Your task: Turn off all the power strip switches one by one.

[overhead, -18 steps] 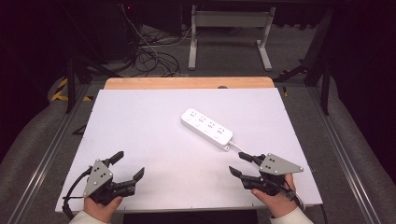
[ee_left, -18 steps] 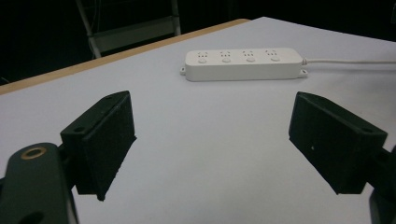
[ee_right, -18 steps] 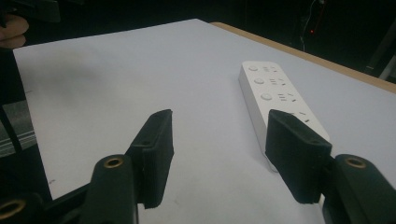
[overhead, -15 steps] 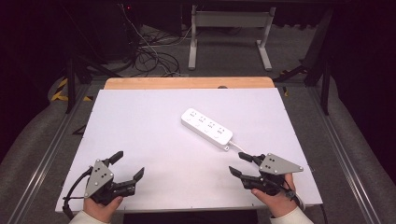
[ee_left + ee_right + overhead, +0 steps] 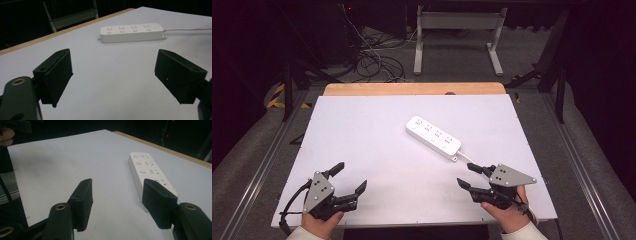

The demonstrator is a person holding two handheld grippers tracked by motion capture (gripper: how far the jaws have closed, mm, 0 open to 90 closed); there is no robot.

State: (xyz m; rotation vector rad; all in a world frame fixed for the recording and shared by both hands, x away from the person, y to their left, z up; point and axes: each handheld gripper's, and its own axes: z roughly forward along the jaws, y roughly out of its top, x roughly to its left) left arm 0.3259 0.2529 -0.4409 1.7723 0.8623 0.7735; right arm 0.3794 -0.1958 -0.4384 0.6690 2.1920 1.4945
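Observation:
A white power strip (image 5: 433,137) lies flat and diagonal on the white table (image 5: 362,130), right of centre. Its thin white cord (image 5: 467,156) runs off toward the near right. My left gripper (image 5: 352,175) rests at the near left edge with its jaws wide apart and nothing between them. In the left gripper view (image 5: 113,77) the power strip (image 5: 131,32) lies well ahead. My right gripper (image 5: 464,174) sits at the near right, open and empty, just short of the strip's cord end. In the right gripper view (image 5: 117,200) the power strip (image 5: 150,173) lies ahead, beyond the right jaw.
A wooden strip (image 5: 412,89) borders the table's far edge. Beyond it, loose cables (image 5: 372,60) lie on the floor beside a white metal stand (image 5: 457,30). Metal rails (image 5: 267,165) run along both sides of the table.

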